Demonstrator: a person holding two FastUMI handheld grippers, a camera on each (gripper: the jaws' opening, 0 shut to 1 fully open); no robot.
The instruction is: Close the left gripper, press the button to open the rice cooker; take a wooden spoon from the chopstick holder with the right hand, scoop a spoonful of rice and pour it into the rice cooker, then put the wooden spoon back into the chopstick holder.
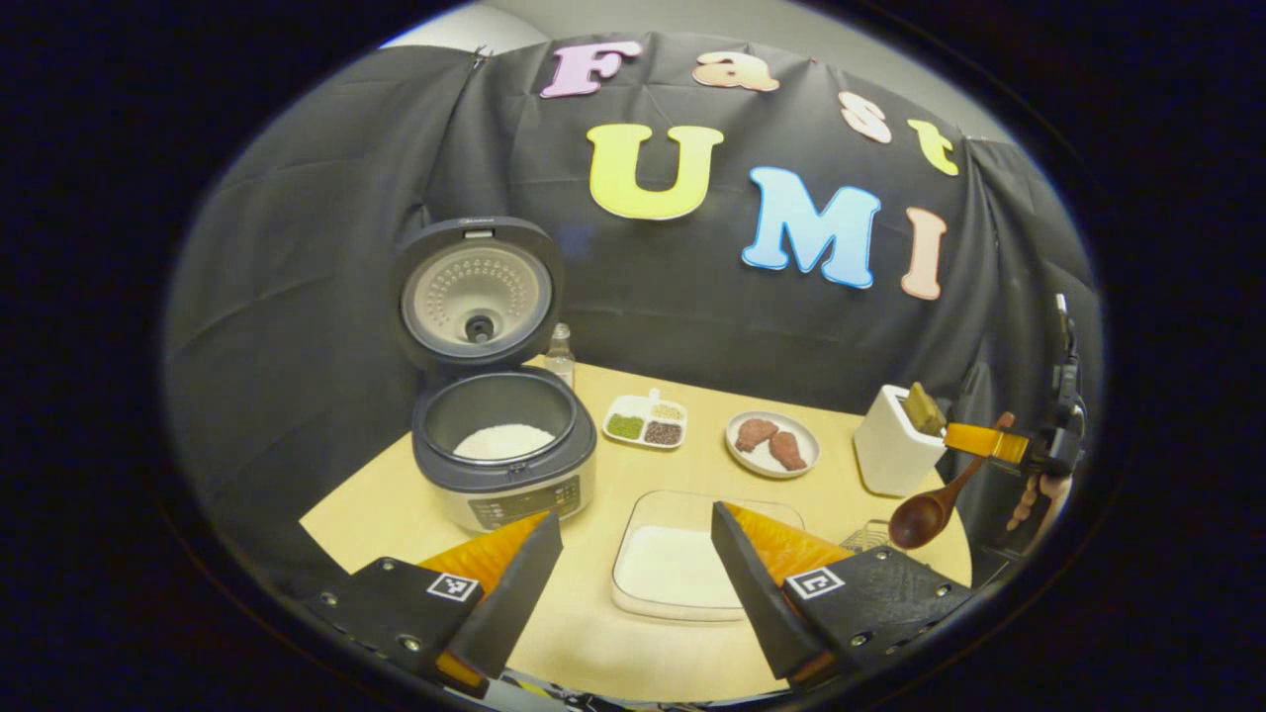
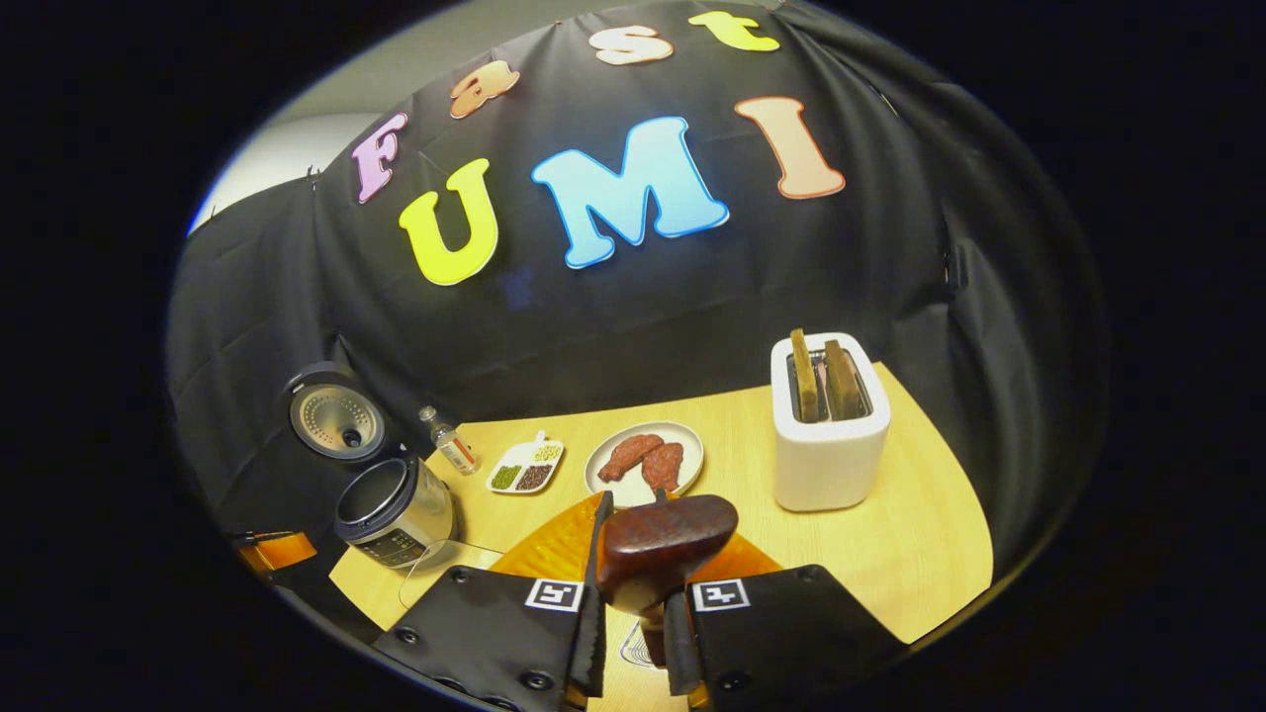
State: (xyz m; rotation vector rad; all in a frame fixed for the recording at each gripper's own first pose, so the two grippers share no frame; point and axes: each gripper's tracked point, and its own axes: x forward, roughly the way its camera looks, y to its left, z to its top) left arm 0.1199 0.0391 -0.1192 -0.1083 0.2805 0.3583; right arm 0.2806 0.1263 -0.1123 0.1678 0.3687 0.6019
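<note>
The rice cooker (image 1: 499, 465) stands open at the table's left, its lid (image 1: 480, 292) upright and white rice in the pot. In front sits a clear glass dish of rice (image 1: 678, 564). My left gripper (image 1: 633, 583) is open above the near table, its fingers either side of that dish. At the far right my right gripper (image 1: 974, 442) is shut on the handle of a wooden spoon (image 1: 930, 509), whose bowl hangs down over a wire mesh holder (image 1: 868, 537). In the right gripper view the spoon (image 2: 663, 544) sits between my right gripper's (image 2: 638, 603) fingers, and the cooker (image 2: 391, 509) is far left.
A white toaster (image 2: 831, 445) holding two brown slices stands at the right. A plate (image 1: 806, 460) with two brown meat pieces, a divided dish of beans (image 1: 645, 420) and a small bottle (image 1: 560, 356) lie mid-table. The round wooden table (image 1: 396, 514) ends close to the dish.
</note>
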